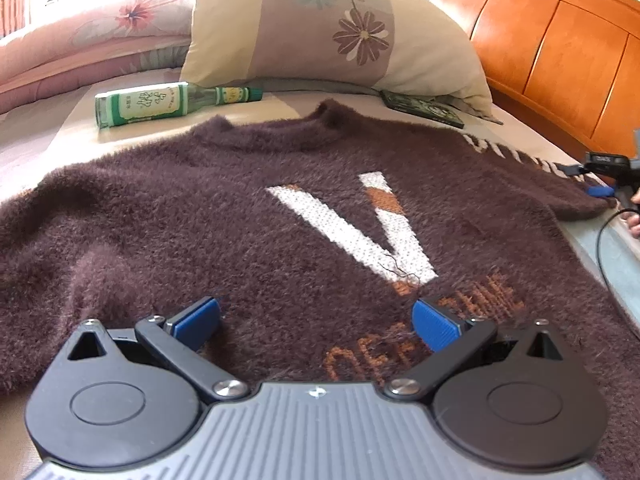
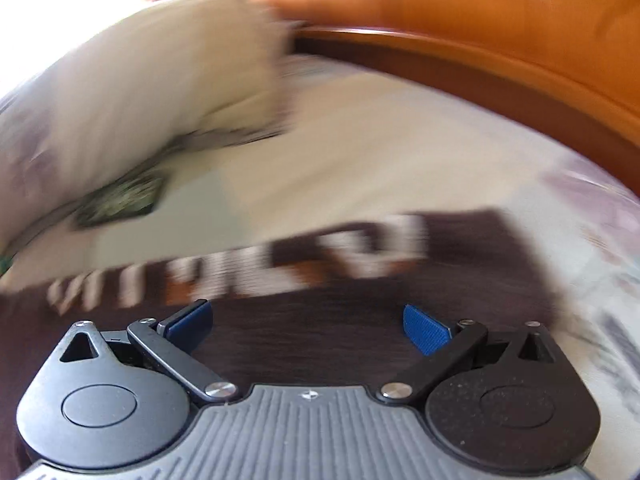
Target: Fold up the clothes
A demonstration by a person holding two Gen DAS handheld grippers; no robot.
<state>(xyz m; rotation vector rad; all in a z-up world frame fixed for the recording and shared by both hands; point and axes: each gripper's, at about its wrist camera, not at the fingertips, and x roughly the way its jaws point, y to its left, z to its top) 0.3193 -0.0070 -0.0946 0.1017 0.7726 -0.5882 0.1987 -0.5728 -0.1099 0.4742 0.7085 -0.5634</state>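
Sweater [image 1: 248,216], brown, fuzzy, flat on bed [image 1: 48,136]; left claw [image 1: 316,318] spread over hem, right claw [image 2: 306,326] spread over sleeve; white "V", orange lettering partly readable "OFF"; beyond collar: green-labelled bottle [image 1: 160,104], floral pillow [image 1: 332,28], wooden headboard [image 1: 552,52].

My bed [image 1: 48,136], with what lies on it.
A fuzzy brown sweater [image 1: 240,240] spreads flat under my left claw [image 1: 316,322]; beyond it lie a green bottle [image 1: 160,104] on its side, a floral pillow [image 1: 336,28] and a dark booklet [image 1: 424,109] at the pillow's edge.
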